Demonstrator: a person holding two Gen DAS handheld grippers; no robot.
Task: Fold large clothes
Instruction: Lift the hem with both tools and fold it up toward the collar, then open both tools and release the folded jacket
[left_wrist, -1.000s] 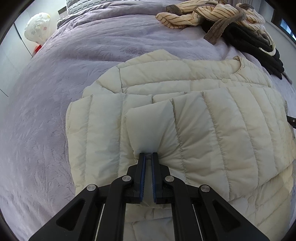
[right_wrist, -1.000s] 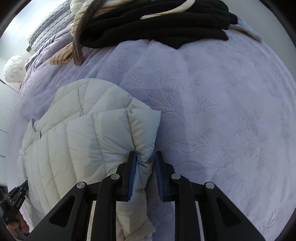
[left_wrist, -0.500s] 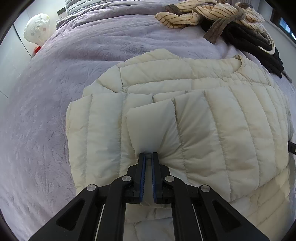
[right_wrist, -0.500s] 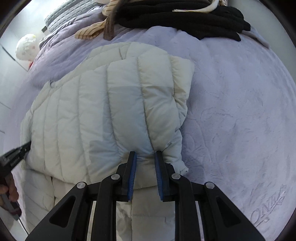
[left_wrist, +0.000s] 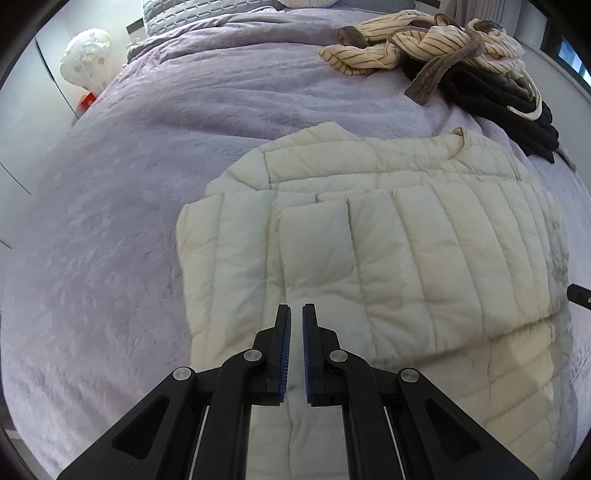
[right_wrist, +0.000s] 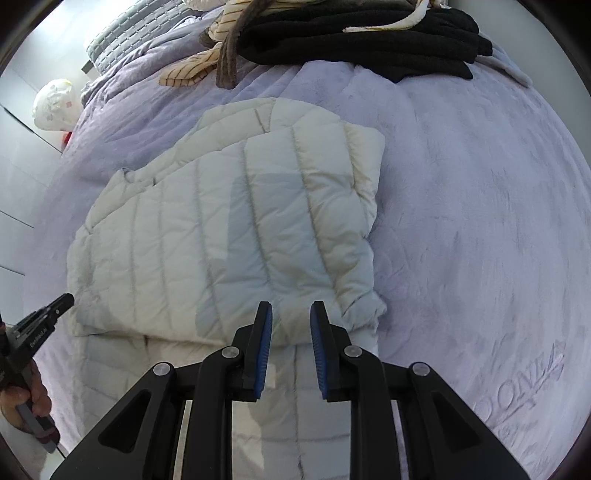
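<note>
Partly cut off: jacket (left_wrist: 424, 258) hem; left jaws together, right jaws apart, both empty.

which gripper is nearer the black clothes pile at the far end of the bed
Right. The right gripper hangs over the jacket's side below the black clothes pile; the left gripper is at the opposite side.
</note>
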